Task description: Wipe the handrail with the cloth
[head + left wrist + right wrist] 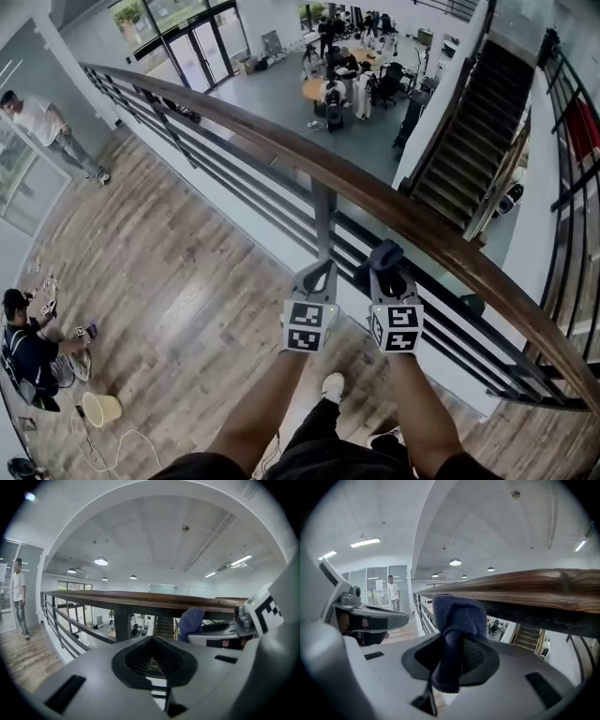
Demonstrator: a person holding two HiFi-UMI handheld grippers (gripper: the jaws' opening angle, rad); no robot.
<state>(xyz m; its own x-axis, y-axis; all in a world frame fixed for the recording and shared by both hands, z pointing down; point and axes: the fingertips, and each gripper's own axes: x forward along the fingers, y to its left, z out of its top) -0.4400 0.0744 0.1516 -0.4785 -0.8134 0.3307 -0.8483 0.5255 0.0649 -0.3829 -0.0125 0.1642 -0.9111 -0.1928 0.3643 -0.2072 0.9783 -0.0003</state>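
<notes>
We see a wood-plank floor on our level. A person in a pale shirt stands on it at the far left, and another person crouches near a yellow bucket. Below, an open hall holds a round table, glass doors and a dark staircase. Round ceiling lamps glow overhead.

Bright, even light reaches you from the glass doors and the round ceiling lamps; shadows are soft. Your fisheye lenses bend the handrail into an arc. Both gripper views go black at the rims.
</notes>
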